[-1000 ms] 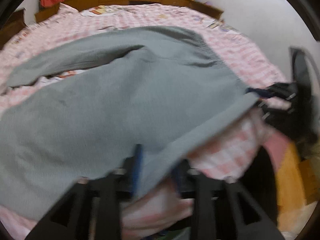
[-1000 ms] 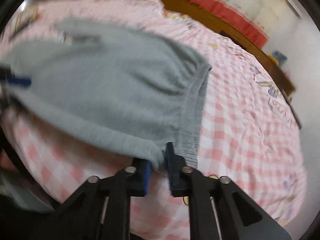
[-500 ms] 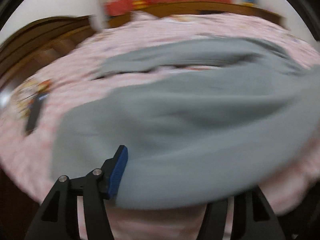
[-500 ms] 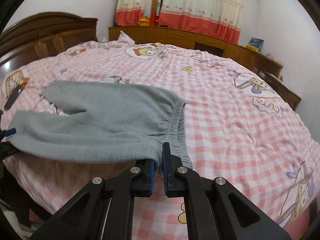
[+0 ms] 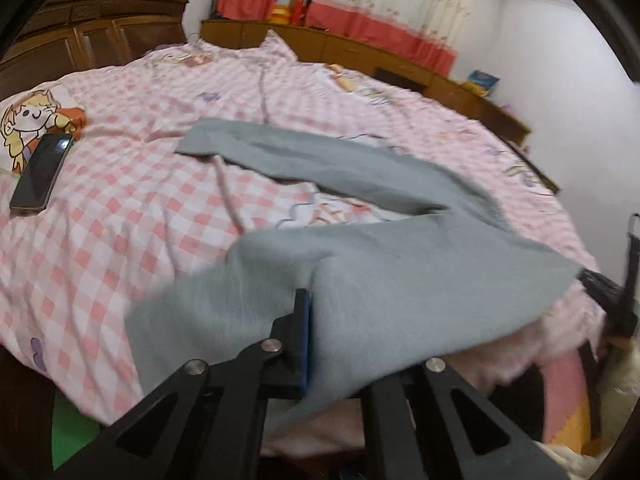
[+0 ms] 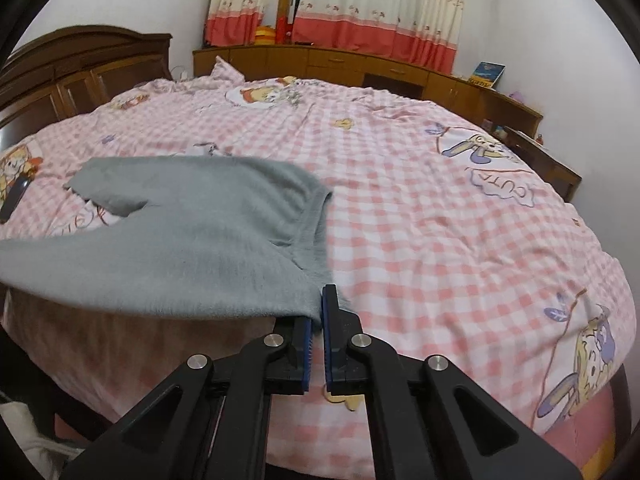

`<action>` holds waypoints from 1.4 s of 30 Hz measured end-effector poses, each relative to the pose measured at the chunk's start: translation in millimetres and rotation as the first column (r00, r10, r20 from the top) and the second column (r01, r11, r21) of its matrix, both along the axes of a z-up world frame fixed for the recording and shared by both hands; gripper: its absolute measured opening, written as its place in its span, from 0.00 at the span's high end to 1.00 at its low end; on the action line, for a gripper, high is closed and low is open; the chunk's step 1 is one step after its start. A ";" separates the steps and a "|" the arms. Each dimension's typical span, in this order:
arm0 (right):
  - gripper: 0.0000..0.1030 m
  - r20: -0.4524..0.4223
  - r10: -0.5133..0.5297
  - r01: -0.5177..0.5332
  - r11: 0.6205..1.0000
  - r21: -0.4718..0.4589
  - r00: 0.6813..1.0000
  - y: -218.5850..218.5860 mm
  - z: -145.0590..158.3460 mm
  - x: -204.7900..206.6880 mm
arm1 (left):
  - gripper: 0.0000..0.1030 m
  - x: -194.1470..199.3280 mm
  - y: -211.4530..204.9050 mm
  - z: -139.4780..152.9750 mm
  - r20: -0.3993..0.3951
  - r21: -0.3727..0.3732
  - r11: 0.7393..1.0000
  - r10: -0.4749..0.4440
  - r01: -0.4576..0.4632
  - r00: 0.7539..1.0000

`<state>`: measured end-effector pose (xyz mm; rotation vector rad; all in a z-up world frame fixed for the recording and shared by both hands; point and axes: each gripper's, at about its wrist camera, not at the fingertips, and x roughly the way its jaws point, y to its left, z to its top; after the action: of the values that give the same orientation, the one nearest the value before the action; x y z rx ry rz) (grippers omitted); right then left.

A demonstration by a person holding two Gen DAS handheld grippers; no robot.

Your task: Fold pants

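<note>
Pants [image 5: 360,272], grey, run from 10 to 4 o'clock; only the left view shows the phone [image 5: 42,172]. Left gripper [image 5: 320,344] has just closed on a leg; right gripper [image 6: 320,320] pinches the waistband.

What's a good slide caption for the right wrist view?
Right gripper clamps the waistband corner of grey pants, lifted off a pink checked bedspread.

The left gripper [image 5: 316,344] and right gripper [image 6: 316,344] are each showing 2 black skeletal fingers, blue ribbed pads [image 6: 329,320] and silver pivot screws [image 6: 273,340].
</note>
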<state>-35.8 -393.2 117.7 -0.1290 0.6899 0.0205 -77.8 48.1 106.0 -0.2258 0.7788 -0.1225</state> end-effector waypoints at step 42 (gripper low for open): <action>0.57 -0.199 0.077 -0.109 0.982 -0.157 0.977 58.4 -39.0 225.1 | 0.27 291.7 27.1 -42.0 -0.221 0.294 0.954 0.013 0.054 0.975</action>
<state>189.4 -334.8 78.7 -0.3243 0.8787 0.0657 214.0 75.2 64.0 0.0583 1.0101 0.0031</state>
